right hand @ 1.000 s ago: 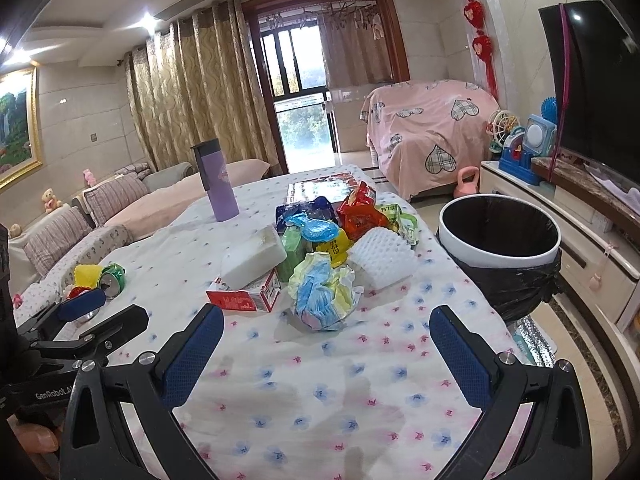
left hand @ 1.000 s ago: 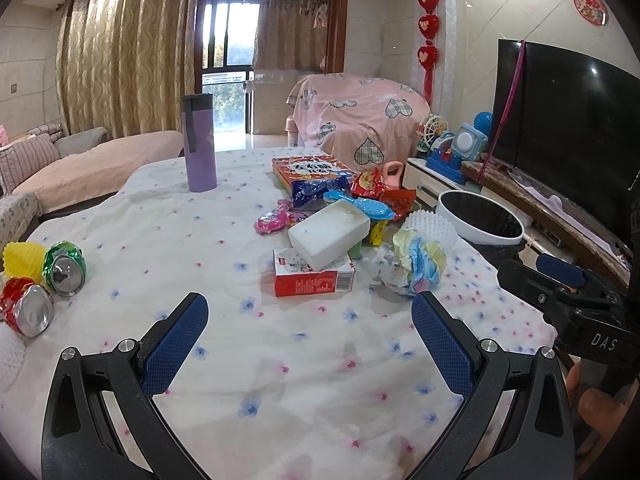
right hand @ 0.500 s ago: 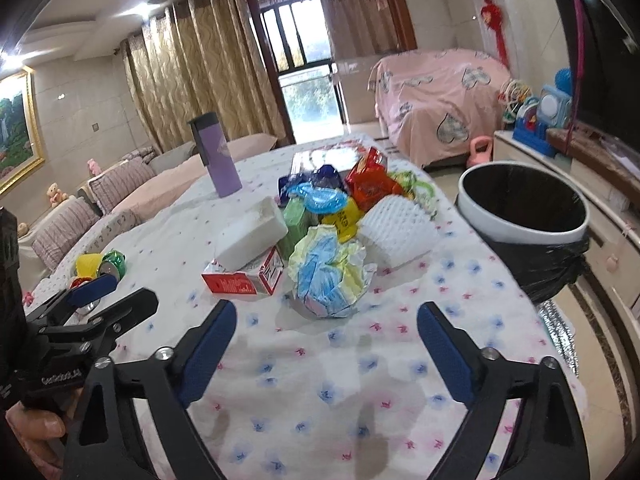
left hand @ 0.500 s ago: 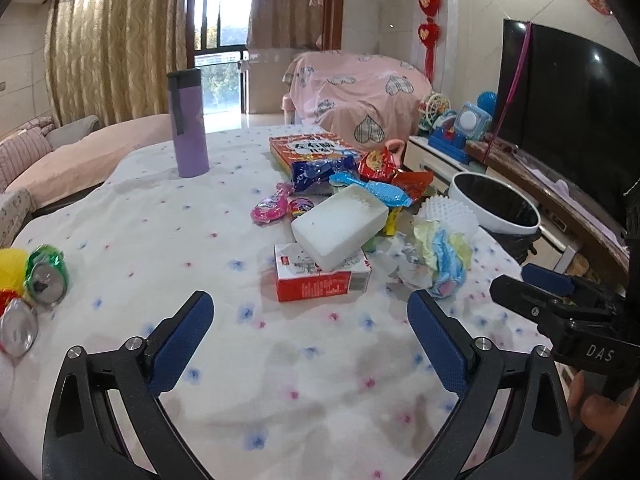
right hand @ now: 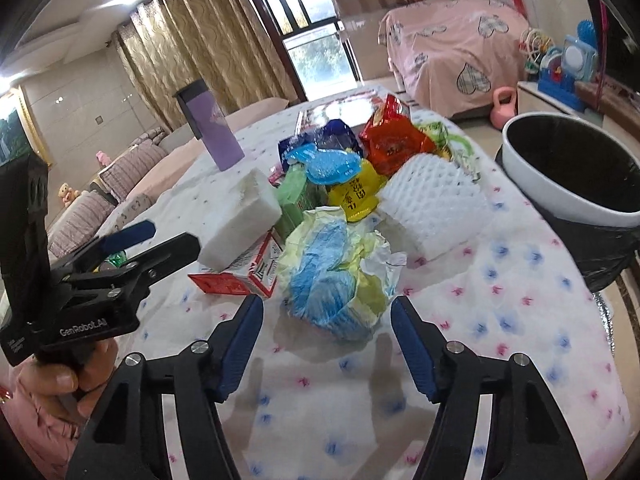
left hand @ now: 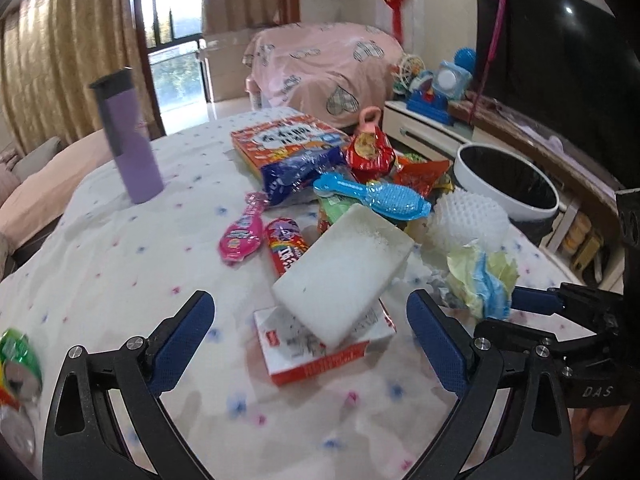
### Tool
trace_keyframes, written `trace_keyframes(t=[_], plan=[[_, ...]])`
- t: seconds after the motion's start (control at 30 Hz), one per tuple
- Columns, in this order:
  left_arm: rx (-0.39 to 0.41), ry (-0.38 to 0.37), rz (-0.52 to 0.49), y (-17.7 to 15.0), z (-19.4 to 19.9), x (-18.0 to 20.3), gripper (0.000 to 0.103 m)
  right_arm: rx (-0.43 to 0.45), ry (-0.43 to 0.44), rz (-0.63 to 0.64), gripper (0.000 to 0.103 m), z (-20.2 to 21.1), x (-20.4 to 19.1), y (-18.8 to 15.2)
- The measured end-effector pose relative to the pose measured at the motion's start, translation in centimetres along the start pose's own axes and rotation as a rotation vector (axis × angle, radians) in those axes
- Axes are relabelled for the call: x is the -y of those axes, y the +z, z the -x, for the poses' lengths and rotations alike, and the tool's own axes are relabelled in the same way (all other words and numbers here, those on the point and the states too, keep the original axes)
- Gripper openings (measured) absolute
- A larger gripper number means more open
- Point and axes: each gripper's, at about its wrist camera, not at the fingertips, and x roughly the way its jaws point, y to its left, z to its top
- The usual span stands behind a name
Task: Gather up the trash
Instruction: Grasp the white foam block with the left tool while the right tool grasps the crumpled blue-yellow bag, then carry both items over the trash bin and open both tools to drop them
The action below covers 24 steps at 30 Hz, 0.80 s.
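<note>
On the flowered tablecloth [right hand: 500, 320], dead ahead of the right gripper [right hand: 326, 332], sits the crumpled blue-and-yellow paper wad [right hand: 336, 272], just past the fingertips and lined up with the gap. Its jaws have just been closing, but they sit about as wide as the wad, pads not on it, nothing between them. The wad is roughly round with no real long axis, so approach angle matters little. Bin with black liner [right hand: 568, 168] is off the table edge to the right, so the right hand is nearer for the drop. Left gripper [left hand: 310, 340] is spread wide and empty, pointed at the white foam block [left hand: 344, 276] that leans on the red-and-white carton [left hand: 324, 348], just ahead of its tips. The block's long axis runs diagonally, near-left to far-right. Likely next: right closes on the wad, left takes the block or carton. The pile of wrappers behind is well apart from both.
</note>
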Motion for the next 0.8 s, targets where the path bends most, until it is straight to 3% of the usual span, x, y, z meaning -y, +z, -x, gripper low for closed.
trace_keyframes(t=[0.1,0.13,0.17,0.2,0.33,0.8], plan=[[-0.016,-0.013,-0.002,0.3,-1.2,0.0,0.099,-0.022,0.005,-0.01,0.059,-0.7,0.3,0.1],[-0.017,-0.017,-0.001,0.3,-1.4,0.0,0.099,-0.027,0.008,-0.013,0.051,-1.0,0.5,0.1],[-0.015,-0.022,-0.001,0.3,-1.5,0.0,0.088,-0.034,0.016,-0.02,0.048,-1.1,0.7,0.1],[-0.02,-0.03,-0.001,0.3,-1.6,0.1,0.065,-0.034,0.023,-0.026,0.047,-1.1,0.8,0.1],[-0.021,-0.054,0.003,0.2,-1.5,0.3,0.061,-0.024,0.026,-0.011,0.039,-0.4,0.5,-0.3],[0.034,-0.195,0.007,1.1,2.5,5.9,0.059,0.094,0.016,-0.043,0.038,6.4,3.3,0.6]])
